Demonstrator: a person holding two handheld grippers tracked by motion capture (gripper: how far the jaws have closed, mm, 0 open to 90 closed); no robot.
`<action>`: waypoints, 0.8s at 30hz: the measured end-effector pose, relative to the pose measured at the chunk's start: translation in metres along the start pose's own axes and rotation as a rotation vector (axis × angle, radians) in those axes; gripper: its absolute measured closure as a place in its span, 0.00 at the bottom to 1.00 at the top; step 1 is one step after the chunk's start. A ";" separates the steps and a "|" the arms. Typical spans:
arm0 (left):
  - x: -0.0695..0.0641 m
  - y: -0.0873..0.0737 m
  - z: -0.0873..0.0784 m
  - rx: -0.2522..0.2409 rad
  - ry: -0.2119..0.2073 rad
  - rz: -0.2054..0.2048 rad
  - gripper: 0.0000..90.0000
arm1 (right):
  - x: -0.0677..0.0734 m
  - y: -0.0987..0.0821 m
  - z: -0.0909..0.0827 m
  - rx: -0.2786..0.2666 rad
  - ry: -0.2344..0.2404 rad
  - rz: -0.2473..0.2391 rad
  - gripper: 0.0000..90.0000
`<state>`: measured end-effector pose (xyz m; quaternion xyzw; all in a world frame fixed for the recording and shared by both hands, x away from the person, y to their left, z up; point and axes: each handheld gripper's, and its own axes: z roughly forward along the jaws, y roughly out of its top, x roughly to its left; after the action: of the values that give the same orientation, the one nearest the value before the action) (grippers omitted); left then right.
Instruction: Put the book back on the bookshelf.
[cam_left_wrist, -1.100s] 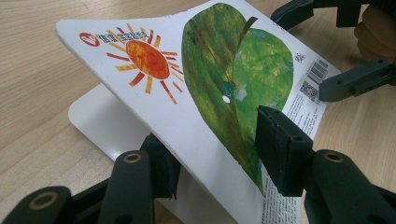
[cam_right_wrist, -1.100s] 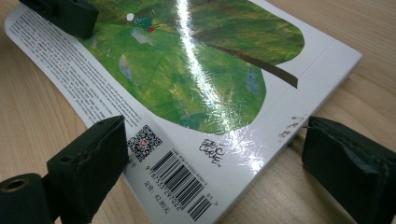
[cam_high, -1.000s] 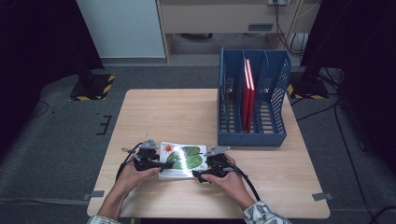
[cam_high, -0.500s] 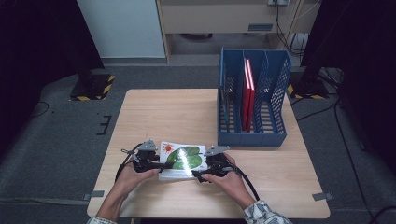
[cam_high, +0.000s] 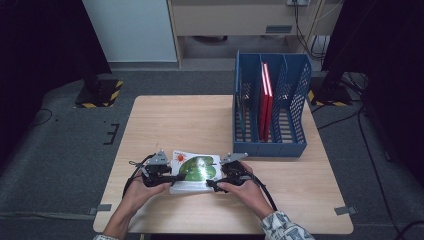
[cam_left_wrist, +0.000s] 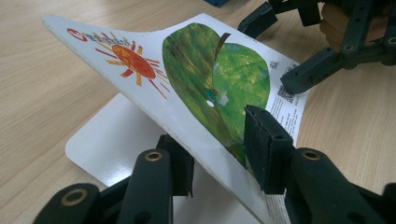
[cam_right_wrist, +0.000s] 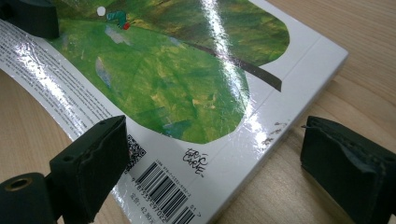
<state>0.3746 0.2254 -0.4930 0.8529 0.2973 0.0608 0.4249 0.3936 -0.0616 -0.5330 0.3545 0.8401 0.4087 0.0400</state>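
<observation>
A picture book (cam_high: 196, 170) with a green leaf and an orange sun on its cover lies near the table's front edge. My left gripper (cam_left_wrist: 219, 149) holds the raised cover (cam_left_wrist: 210, 79) by its edge, one pad under it and one on top. Its jaws have just been closing on that cover. In the high view the left gripper (cam_high: 172, 177) is at the book's left side and the right gripper (cam_high: 212, 184) at its right. My right gripper (cam_right_wrist: 217, 154) stands open: one jaw is over the barcode corner of the book (cam_right_wrist: 187, 79), the other on the table beside the spine.
A blue file rack (cam_high: 272, 107) stands at the table's back right with red books (cam_high: 266, 97) upright in it. The wooden table (cam_high: 190, 120) stretches bare behind the book. Dark floor surrounds the table.
</observation>
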 end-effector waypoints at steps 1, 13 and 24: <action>0.000 0.000 0.000 -0.002 0.001 0.003 0.71 | 0.000 0.001 0.001 0.002 0.012 0.006 0.09; -0.006 0.006 -0.005 -0.022 0.022 0.098 0.72 | -0.011 0.007 0.005 0.000 0.045 0.026 0.03; -0.008 0.006 -0.008 -0.038 0.055 0.138 0.72 | -0.018 0.012 0.007 -0.004 0.089 0.045 0.10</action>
<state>0.3678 0.2242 -0.4822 0.8612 0.2481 0.1192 0.4272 0.4161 -0.0630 -0.5332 0.3548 0.8319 0.4267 -0.0061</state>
